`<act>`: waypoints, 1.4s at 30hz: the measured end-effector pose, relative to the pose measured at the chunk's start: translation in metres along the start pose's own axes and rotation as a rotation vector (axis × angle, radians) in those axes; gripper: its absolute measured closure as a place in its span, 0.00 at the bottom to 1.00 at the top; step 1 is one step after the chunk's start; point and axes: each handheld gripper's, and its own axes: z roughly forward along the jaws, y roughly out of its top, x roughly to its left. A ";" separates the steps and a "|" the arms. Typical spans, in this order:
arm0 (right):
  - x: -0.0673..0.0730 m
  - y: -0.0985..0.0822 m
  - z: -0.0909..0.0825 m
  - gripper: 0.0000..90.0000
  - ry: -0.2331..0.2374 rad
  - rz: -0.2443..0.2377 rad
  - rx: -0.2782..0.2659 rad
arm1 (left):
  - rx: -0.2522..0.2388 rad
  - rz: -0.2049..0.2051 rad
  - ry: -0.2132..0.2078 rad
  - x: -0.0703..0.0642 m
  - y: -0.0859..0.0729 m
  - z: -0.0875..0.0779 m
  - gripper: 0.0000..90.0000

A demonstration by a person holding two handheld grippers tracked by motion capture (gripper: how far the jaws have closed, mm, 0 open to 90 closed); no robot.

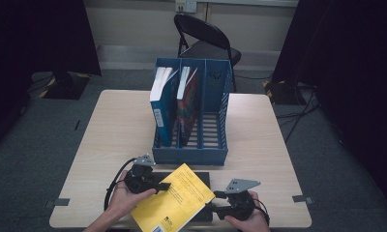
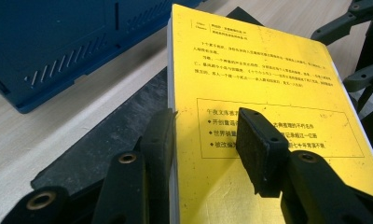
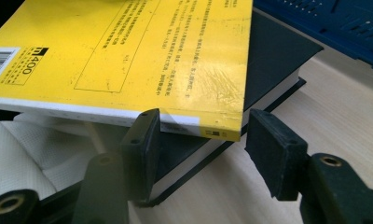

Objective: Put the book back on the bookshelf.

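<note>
A yellow paperback (image 1: 174,200) hangs tilted over a black book (image 1: 202,175) that lies flat near the table's front edge. My left gripper (image 1: 162,186) is shut on the paperback's left edge; in the left gripper view (image 2: 208,135) one pad lies on the yellow cover (image 2: 268,70) and the other jaw is under the page edge. My right gripper (image 1: 215,200) stands open at the paperback's right corner. In the right gripper view (image 3: 208,140) that corner (image 3: 212,93) and the black book's corner (image 3: 278,51) sit between the jaws, and the right pad (image 3: 273,154) touches nothing.
A blue three-slot file rack (image 1: 189,157) stands just behind the books. It holds a blue-covered book (image 1: 161,106) in the left slot and a dark red one (image 1: 186,106) in the middle; the right slot (image 1: 213,125) has room. A folding chair (image 1: 206,38) stands beyond the table.
</note>
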 end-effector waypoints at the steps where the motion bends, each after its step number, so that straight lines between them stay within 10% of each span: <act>1: -0.002 0.001 0.001 0.50 -0.001 0.004 -0.001 | 0.005 0.000 0.008 0.000 0.000 -0.001 0.63; 42: -0.012 0.028 0.023 0.62 -0.056 0.007 -0.020 | 0.007 -0.021 0.055 0.006 -0.010 -0.016 0.60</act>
